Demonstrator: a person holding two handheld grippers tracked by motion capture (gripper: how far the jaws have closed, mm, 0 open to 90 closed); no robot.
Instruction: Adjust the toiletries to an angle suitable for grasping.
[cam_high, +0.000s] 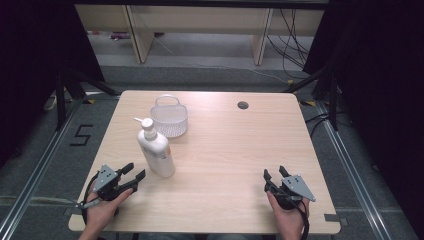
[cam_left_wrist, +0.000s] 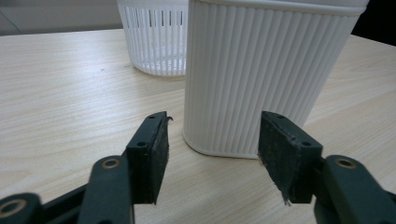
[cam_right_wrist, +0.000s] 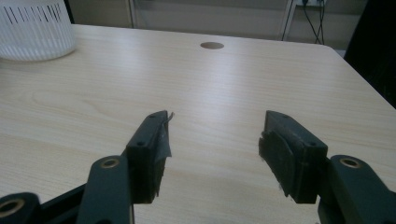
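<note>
Both claws rest at the worktop's near edge, jaws spread, holding nothing. Left claw faces the upright pump bottle just ahead, likely lined up to grip it; right claw waits aside. Basket stands behind the bottle.

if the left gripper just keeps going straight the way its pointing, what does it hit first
Most likely the ribbed white pump bottle. The left gripper is open, and the bottle's base stands just ahead of the gap between its jaws, slightly toward the right jaw. The white basket sits farther back and off to the side.
</note>
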